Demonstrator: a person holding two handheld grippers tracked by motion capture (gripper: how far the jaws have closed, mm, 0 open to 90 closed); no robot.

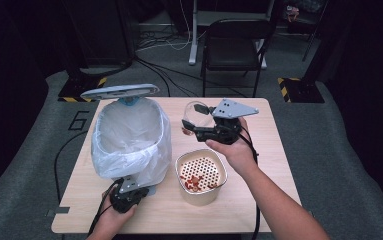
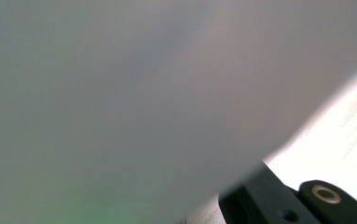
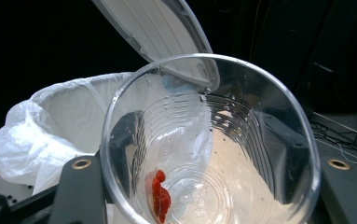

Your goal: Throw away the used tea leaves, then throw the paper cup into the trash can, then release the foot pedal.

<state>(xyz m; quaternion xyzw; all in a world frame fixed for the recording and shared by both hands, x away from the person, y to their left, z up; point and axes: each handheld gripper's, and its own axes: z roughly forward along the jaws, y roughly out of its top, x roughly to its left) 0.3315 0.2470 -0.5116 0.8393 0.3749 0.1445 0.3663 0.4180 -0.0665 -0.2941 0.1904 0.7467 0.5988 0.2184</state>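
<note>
The right tongs (image 1: 191, 126) hold a clear plastic cup (image 1: 195, 116), one black jaw on each side of it. The cup is tipped on its side, up above the bench (image 1: 259, 150), between the bin (image 1: 129, 142) and the right hand (image 1: 236, 147). In the right gripper view you look into the cup's open mouth (image 3: 213, 140) — a small red bit (image 3: 160, 196) sticks to the inside near the bottom.

The bin stands on the left part of the bench. It has a white bag (image 1: 104, 160) in it and its grey lid (image 1: 120, 91) is up.

A cream tub (image 1: 200, 177) sits on the bench just below the right hand. Its top has lots of little holes, and red bits (image 1: 193, 181) lie on it.

The left tongs (image 1: 129, 192) are low down, right at the foot of the bin — I cannot tell if they are wide or narrow. The left gripper view is a grey blur with a strip of bench (image 2: 339, 140) at the side.
</note>
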